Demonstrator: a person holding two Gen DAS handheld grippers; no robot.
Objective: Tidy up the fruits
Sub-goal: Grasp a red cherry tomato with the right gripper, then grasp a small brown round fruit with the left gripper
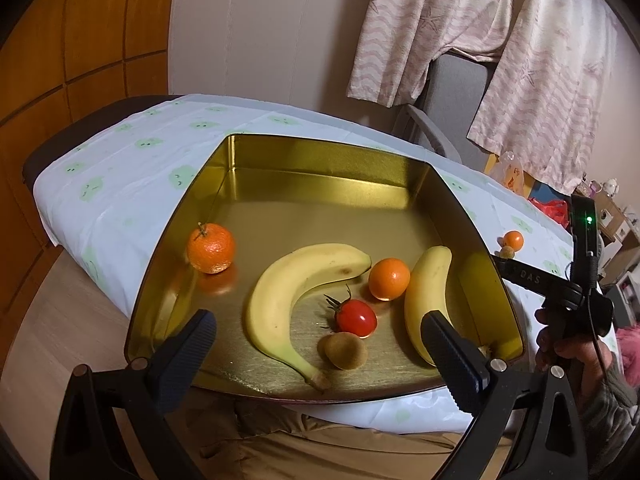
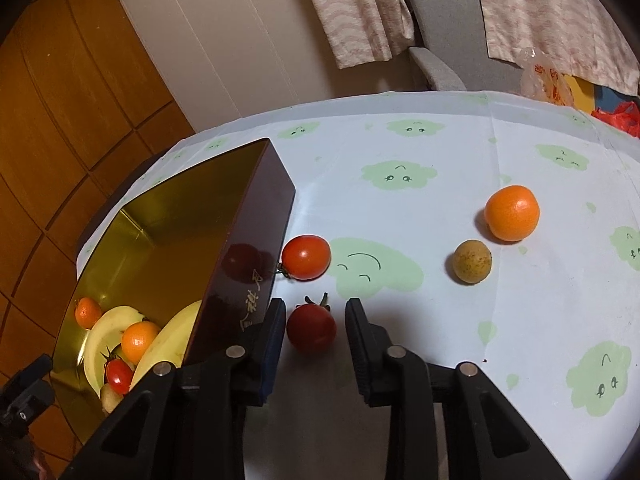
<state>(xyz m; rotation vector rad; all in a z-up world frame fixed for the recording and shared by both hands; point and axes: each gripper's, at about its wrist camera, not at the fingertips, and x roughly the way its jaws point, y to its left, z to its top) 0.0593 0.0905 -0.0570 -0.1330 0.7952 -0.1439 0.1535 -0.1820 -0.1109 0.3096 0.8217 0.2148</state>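
Presently, the holdings were recorded as follows.

- Left gripper (image 1: 320,316): fingers set wide apart, nothing between them, held above the near edge of the gold tin (image 1: 320,152).
- Within the tin, ahead of the left gripper's fingers: a large banana (image 1: 280,300), a smaller banana (image 1: 424,292), a stemmed orange (image 1: 211,247), a second orange (image 1: 389,279), a tomato (image 1: 356,318) and a kiwi (image 1: 346,350), the last two touching.
- Right gripper (image 2: 315,303): fingers drawn close but not clamped, a dark tomato (image 2: 311,328) lying on the tablecloth (image 2: 400,360) between them, a sliver of cloth visible at its right.
- Just ahead of the right gripper: a bright tomato (image 2: 306,257), set against the tin's outer wall.
- Further ahead and to the right: a brown round fruit (image 2: 472,261) and, just beyond it, a loose orange (image 2: 512,213).
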